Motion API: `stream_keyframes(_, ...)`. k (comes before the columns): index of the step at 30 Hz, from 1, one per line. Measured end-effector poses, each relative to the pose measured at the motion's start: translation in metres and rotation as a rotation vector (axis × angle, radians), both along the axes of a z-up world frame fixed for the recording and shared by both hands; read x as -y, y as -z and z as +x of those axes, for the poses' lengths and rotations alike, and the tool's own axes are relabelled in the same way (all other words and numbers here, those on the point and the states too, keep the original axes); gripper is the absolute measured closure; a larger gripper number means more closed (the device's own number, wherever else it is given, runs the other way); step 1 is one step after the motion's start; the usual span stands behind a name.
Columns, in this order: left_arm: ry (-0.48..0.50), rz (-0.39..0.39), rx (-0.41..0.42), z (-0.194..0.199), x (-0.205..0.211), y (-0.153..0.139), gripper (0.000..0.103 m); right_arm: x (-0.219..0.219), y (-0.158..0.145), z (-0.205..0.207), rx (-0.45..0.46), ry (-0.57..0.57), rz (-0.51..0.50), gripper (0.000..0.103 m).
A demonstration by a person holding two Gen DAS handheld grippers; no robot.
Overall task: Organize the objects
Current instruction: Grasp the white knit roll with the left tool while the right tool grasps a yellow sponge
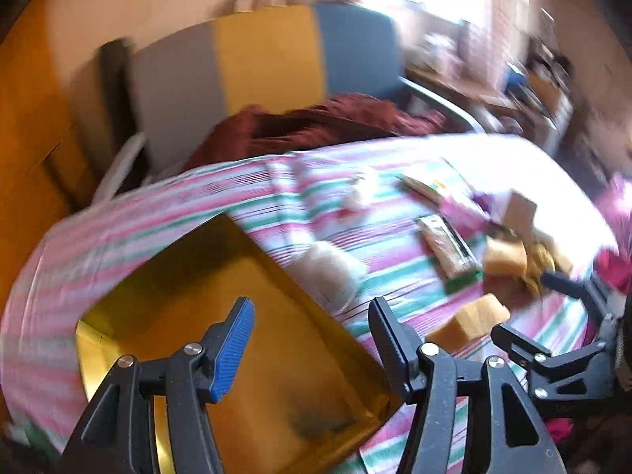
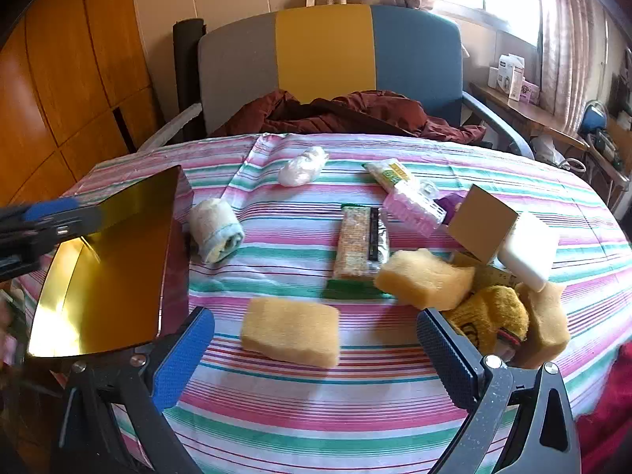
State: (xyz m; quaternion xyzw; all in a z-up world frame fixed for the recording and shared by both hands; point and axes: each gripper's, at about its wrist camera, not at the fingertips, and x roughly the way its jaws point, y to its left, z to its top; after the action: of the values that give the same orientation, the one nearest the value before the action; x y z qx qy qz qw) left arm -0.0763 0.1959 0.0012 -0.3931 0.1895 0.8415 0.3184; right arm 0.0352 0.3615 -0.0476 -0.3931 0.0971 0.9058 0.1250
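Note:
A gold-lined box (image 2: 114, 260) stands at the left of the striped table (image 2: 316, 407). My left gripper (image 1: 312, 339) is open and empty above the box (image 1: 252, 355); it also shows in the right wrist view (image 2: 51, 217) at the box's left rim. My right gripper (image 2: 316, 347) is open and empty, over a yellow sponge (image 2: 290, 331). A second sponge (image 2: 424, 278), a rolled cloth (image 2: 215, 231), a snack bar packet (image 2: 361, 243), a white wad (image 2: 302, 166) and a pink packet (image 2: 410, 201) lie on the table.
At the right sit a small cardboard box (image 2: 480, 223), a white block (image 2: 527, 251), a yellow glove (image 2: 491, 318) and another sponge (image 2: 547, 326). A chair (image 2: 328, 51) with a maroon cloth (image 2: 347, 114) stands behind the table. A wooden cabinet (image 2: 59, 79) is at left.

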Motion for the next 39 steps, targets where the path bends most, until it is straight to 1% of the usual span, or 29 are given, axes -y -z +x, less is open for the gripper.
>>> stream_keyframes(2,0.065,-0.050,-0.004,-0.009,-0.021,0.007,0.039,-0.005,0.000,0.003,-0.007,-0.008,-0.014,0.000)
stream_keyframes(4,0.118,-0.083,0.009,-0.020,-0.038,0.015,0.030,-0.009,0.001,0.006,-0.008,-0.012,-0.027,0.000)
stream_keyframes(6,0.147,-0.116,0.029,-0.033,-0.051,0.025,0.024,-0.014,0.003,0.008,-0.004,-0.014,-0.040,0.000)
stream_keyframes(7,0.163,-0.129,0.042,-0.039,-0.056,0.031,0.023,-0.015,0.004,0.009,-0.002,-0.018,-0.049,0.000)
stream_keyframes(12,0.238,-0.230,0.032,-0.054,-0.078,0.055,0.022,-0.020,0.009,0.007,0.003,-0.066,-0.093,0.000)
stream_keyframes(16,0.260,-0.280,0.045,-0.063,-0.084,0.070,0.022,-0.019,0.017,0.000,0.019,-0.101,-0.118,0.000)
stream_keyframes(20,0.276,-0.309,0.058,-0.067,-0.089,0.081,0.023,-0.014,0.024,-0.011,0.044,-0.132,-0.122,0.000)
stream_keyframes(22,0.286,-0.297,0.088,-0.069,-0.090,0.086,0.035,-0.012,0.031,-0.019,0.064,-0.145,-0.135,0.000)
stream_keyframes(24,0.284,-0.275,0.074,-0.068,-0.091,0.087,0.037,-0.009,0.037,-0.025,0.081,-0.148,-0.137,0.001)
stream_keyframes(25,0.288,-0.270,0.062,-0.067,-0.092,0.087,0.039,-0.008,0.040,-0.028,0.086,-0.149,-0.133,0.003)
stream_keyframes(26,0.289,-0.262,0.054,-0.066,-0.091,0.087,0.040,-0.006,0.043,-0.030,0.089,-0.151,-0.126,0.012)
stream_keyframes(27,0.287,-0.253,0.051,-0.065,-0.091,0.086,0.042,-0.004,0.045,-0.033,0.096,-0.155,-0.122,0.032)
stream_keyframes(28,0.285,-0.242,0.051,-0.066,-0.090,0.084,0.047,-0.003,0.048,-0.035,0.109,-0.154,-0.122,0.041)
stream_keyframes(29,0.283,-0.228,0.053,-0.066,-0.088,0.081,0.051,-0.004,0.050,-0.037,0.108,-0.162,-0.150,0.042)
stream_keyframes(30,0.278,-0.210,0.062,-0.067,-0.086,0.078,0.055,-0.003,0.049,-0.036,0.104,-0.158,-0.145,0.043)
stream_keyframes(33,0.256,-0.172,0.077,-0.068,-0.078,0.068,0.056,-0.002,0.044,-0.032,0.093,-0.165,-0.127,0.043)
stream_keyframes(35,0.243,-0.152,0.073,-0.067,-0.073,0.064,0.060,-0.003,0.041,-0.030,0.088,-0.160,-0.112,0.044)
stream_keyframes(39,0.222,-0.063,0.084,-0.060,-0.061,0.042,0.061,-0.010,0.030,-0.023,0.063,-0.145,-0.111,0.044)
